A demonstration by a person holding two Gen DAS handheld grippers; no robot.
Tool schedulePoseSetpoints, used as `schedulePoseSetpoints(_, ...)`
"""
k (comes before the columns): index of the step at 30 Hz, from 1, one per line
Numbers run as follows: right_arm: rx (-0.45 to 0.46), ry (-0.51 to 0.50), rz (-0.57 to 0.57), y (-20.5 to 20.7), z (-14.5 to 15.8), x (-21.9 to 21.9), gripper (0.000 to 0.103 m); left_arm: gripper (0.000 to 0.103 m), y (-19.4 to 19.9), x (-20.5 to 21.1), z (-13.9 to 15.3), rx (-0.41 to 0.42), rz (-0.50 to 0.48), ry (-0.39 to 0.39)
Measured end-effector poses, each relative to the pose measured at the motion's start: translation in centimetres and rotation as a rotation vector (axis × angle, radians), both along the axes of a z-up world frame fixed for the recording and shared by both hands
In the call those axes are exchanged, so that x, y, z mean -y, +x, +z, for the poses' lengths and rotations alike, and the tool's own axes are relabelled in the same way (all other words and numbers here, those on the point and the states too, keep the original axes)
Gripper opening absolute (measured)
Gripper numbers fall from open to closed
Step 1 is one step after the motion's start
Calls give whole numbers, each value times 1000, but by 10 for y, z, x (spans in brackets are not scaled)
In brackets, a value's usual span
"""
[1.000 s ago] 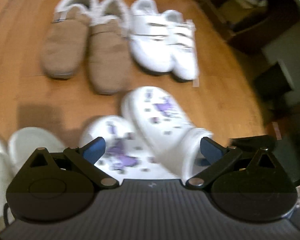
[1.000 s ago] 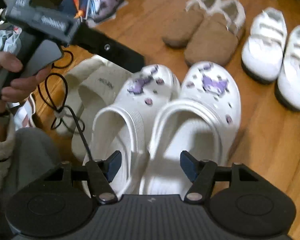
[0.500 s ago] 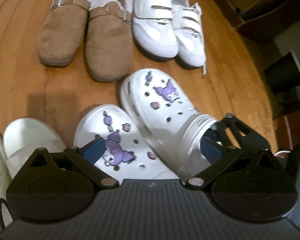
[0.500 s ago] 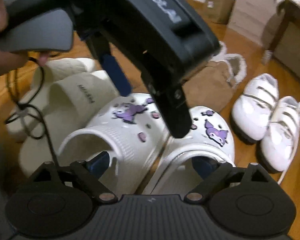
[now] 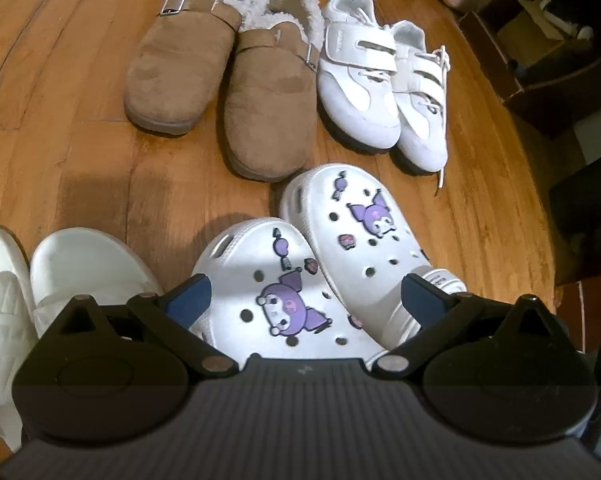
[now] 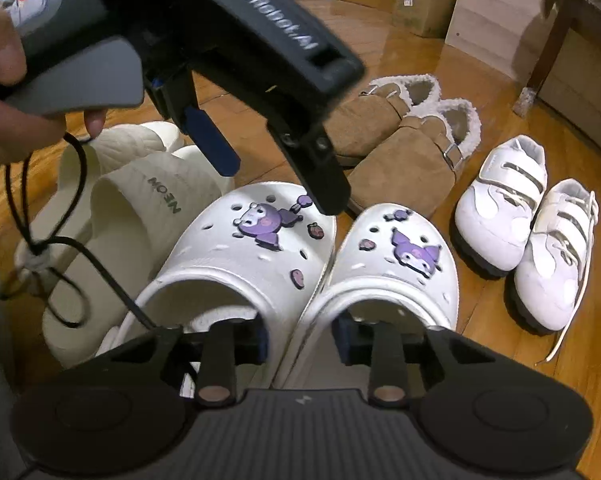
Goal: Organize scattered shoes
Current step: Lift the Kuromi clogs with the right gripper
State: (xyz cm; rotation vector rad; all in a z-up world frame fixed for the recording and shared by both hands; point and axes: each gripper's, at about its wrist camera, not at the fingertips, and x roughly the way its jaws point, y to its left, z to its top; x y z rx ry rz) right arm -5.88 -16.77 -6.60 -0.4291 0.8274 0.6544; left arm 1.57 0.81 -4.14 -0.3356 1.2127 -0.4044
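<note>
The right claw (image 6: pixel 300 344) points down at a pair of white perforated rubber clogs with purple cartoon charms, which stand side by side on the wooden plank floor (image 5: pixel 80 140). Its two blue-padded fingers reach into the heel openings, one inside the left clog (image 6: pixel 236 256) and one inside the right clog (image 6: pixel 400 264), so that the adjoining inner walls of both clogs lie between them. The jaws are closing on those two walls; whether the pads already press on them cannot be told, since the fingertips are partly hidden behind the clog rims.

The left claw (image 5: pixel 302 296) hovers above the toe ends of the same clogs with its jaws wide apart and nothing between the pads. From its own view, the nearer clog (image 5: pixel 276 296) sits directly beneath the gap, and the other clog (image 5: pixel 352 232) lies angled just beside it, under the right-hand finger. In the right wrist view this claw (image 6: pixel 276 168) hangs over the clogs' toes, gripped by a person's hand (image 6: pixel 8 92), with a black cord (image 6: pixel 60 256) looping down from it.

Just beside the clogs on their left lie cream-white rubber slide sandals (image 6: pixel 132 204), overlapping each other. Beyond the clogs stand tan suede fleece-lined mules with metal buckles (image 5: pixel 220 92), paired together, and next to them white strap-fastened sneakers (image 5: pixel 384 96), also paired, near the clogs' toes.
</note>
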Motion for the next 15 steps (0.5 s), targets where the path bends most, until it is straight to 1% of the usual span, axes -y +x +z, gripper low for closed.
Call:
schedulePoseSetpoints(2,9,-22,27,-3,1,4,25,103,-2,2,3,10,-13,-12)
schedulePoseSetpoints(6,77,-172,135,-24,4,14,25,103,-3,10,6,15,-46,-77)
schedulePoseSetpoints(7,98,-223,182,-31,4,19,25,103,-3,12,6,14,-54,-91)
schedulePoseSetpoints(8,106,-246,208,-34,5,22,25,103,-4,17,8,13,-76,-129)
schedulePoseSetpoints(10,133,-363,353,-45,7,39,25,103,-6,27,10,7,-128,-199)
schedulePoseSetpoints(11,142,-412,406,-46,6,46,25,103,-8,31,11,6,-147,-212)
schedulePoseSetpoints(13,146,-517,491,-46,5,61,25,103,-13,43,14,19,-185,-193)
schedulePoseSetpoints(14,145,-543,497,-44,3,65,25,103,-15,49,16,27,-202,-179)
schedulePoseSetpoints(15,157,-610,511,-40,0,76,25,103,-18,54,17,32,-214,-164)
